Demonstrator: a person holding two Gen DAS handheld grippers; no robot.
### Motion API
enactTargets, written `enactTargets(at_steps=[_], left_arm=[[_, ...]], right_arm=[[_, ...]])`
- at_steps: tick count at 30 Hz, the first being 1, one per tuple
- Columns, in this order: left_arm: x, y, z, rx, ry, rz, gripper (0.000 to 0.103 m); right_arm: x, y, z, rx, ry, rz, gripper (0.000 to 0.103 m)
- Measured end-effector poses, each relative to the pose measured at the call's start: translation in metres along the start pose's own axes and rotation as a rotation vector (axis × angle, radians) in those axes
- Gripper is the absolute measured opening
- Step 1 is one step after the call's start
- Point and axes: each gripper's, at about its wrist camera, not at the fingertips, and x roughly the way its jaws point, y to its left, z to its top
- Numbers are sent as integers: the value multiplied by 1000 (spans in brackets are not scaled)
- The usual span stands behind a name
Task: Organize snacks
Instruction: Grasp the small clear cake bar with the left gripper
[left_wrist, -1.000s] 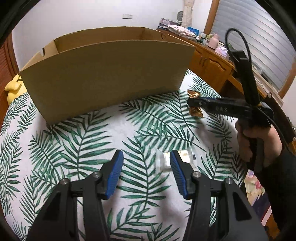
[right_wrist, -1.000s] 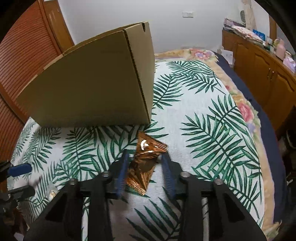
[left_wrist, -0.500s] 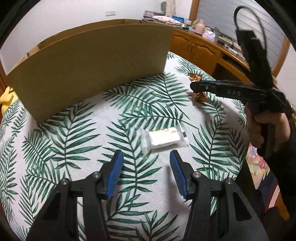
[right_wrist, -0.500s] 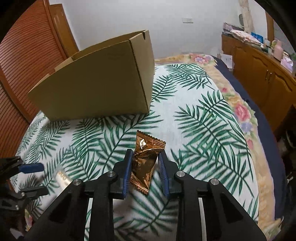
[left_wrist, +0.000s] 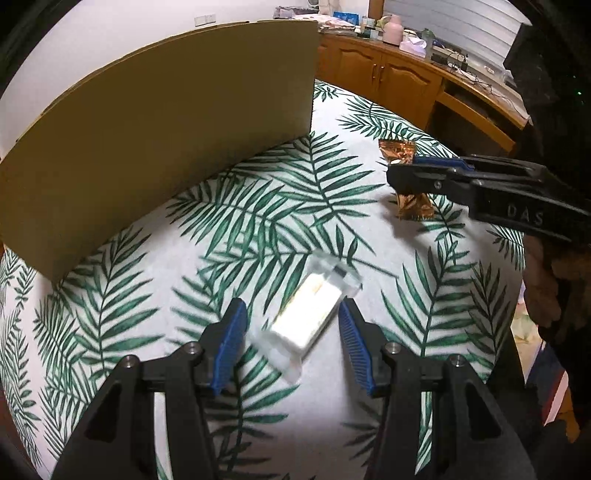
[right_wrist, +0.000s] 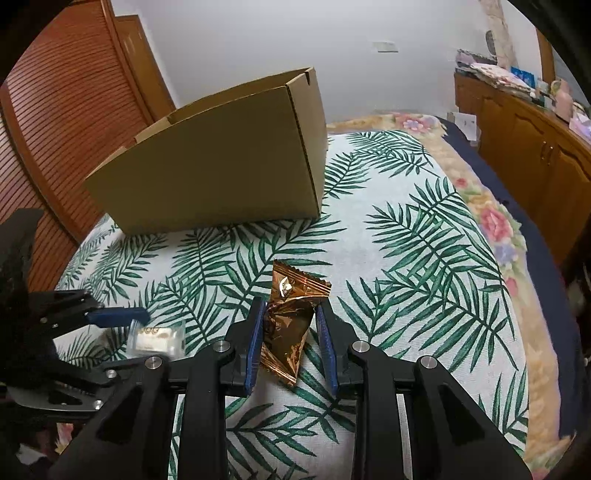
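From the left wrist, the left gripper (left_wrist: 291, 338) hangs partly open, its blue pads flanking the clear-wrapped white snack bar (left_wrist: 308, 319) without touching it, lined up for a pinch. The bar lies on the palm-leaf cloth (left_wrist: 258, 206) in front of the tall open brown cardboard box (left_wrist: 159, 140). A second ago the bar lay ahead of the fingertips.

From the right wrist, the right gripper (right_wrist: 290, 338) is clamped on the crinkled copper foil snack packet (right_wrist: 290, 325), ready for carrying boxward. Earlier its jaws stood wider.

Left tongs (left_wrist: 291, 332) parted; right tongs (right_wrist: 290, 339) clamped.
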Motion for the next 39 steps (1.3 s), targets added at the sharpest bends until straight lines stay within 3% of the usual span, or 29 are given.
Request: enactTargets(at_steps=[11,14,16,18,39], left_arm=[[6,-4,6,12,-58,1,53],[8,-2,6,-6,-71,15,62],[9,1,5,-32,-70,33,74],[9,3,4,-38,-72,39,76],[4,6,0,-45,-50,36,75]], right_arm=[[10,-1,-11,-10,16,8,26],[10,0,-14,-21,6,3,26],[11,0,-15,-21,-2,1,26],[10,0,-15,-21,-4,0,26],[10,1,-17,-34,-11,-14,26]])
